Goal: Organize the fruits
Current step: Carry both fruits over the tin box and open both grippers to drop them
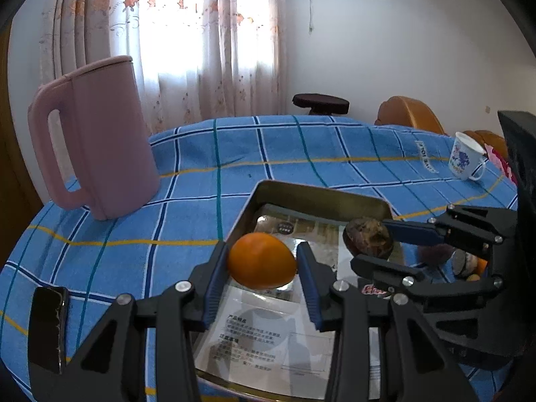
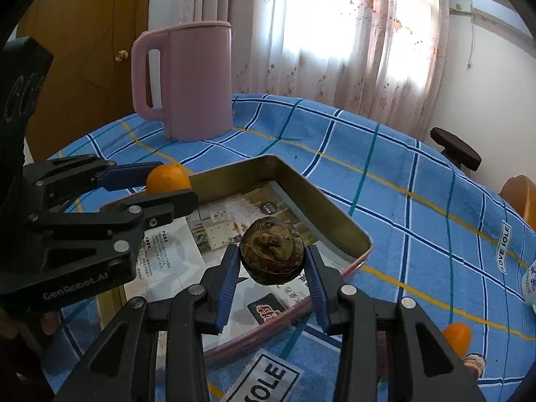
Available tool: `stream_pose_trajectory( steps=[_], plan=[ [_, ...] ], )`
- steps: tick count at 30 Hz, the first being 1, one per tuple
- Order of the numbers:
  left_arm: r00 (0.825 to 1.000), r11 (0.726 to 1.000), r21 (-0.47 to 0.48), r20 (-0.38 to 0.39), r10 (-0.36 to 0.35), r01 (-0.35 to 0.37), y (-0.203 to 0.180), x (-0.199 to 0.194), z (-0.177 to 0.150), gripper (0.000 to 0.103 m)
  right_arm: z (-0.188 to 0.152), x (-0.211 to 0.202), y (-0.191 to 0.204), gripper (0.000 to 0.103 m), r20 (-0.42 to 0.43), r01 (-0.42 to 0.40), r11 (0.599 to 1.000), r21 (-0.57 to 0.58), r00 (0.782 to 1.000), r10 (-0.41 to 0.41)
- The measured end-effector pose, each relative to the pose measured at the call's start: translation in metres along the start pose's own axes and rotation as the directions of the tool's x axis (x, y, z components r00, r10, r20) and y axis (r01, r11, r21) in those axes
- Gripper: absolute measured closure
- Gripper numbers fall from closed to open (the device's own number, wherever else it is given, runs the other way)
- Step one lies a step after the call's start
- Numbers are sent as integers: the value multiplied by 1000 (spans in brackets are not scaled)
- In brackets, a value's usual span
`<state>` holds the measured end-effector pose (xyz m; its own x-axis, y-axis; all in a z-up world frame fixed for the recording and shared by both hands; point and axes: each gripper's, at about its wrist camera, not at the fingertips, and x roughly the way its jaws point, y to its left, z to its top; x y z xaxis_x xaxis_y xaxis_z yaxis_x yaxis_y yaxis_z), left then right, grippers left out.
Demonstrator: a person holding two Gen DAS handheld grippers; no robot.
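Both grippers hang over the metal tray (image 1: 321,197) at once, each with a fruit. The left gripper (image 1: 263,261) has its blue pads pressed on either side of an orange fruit (image 1: 262,259), jaws narrow, the fruit held above the near end of the tray. From the right wrist view the same orange fruit shows at about ten o'clock, poking out between the left gripper's fingers (image 2: 134,171) just above the tray's far-left rim.

The right gripper (image 2: 272,256) clamps a brown, wrinkled fruit (image 2: 272,256), pads touching both its flanks, jaws narrow too. It hangs over the tray's right half, above the printed paper sheet (image 2: 174,251) that lines the tray floor. In the left wrist view that brown fruit sits at three o'clock from the orange one, pinched between the right gripper's fingers (image 1: 412,232).

The tray rests on a blue checked tablecloth (image 1: 134,227). A pink jug (image 1: 100,137) stands upright at ten o'clock from the tray, well apart. A white printed mug (image 1: 465,157) stands at two o'clock near the table's edge. On the cloth at five o'clock in the right wrist view lies a second orange fruit (image 2: 457,335), outside the tray, with another brownish fruit (image 2: 474,361) just below it.
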<state>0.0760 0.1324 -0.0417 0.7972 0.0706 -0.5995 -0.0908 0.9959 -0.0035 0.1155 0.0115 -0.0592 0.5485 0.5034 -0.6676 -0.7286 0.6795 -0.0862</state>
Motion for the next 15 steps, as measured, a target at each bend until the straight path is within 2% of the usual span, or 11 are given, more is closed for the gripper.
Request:
stream_pose_trajectory(
  steps=[8, 11, 13, 15],
  plan=[
    [999, 1000, 6, -33, -2, 3, 0, 10, 0, 59, -2, 6, 5, 62, -22, -19, 1000, 1, 1000, 19],
    [1000, 1000, 6, -18, 8, -8, 0, 6, 0, 56, -2, 5, 5, 60, -22, -18, 1000, 8, 1000, 19],
    [1000, 1000, 7, -1, 13, -13, -1, 2, 0, 45, -3, -1, 5, 47, -10, -21, 1000, 23, 1000, 21],
    [999, 1000, -6, 35, 10, -10, -1, -8, 0, 34, -6, -12, 5, 45, 15, -22, 999, 30, 1000, 22]
  ],
)
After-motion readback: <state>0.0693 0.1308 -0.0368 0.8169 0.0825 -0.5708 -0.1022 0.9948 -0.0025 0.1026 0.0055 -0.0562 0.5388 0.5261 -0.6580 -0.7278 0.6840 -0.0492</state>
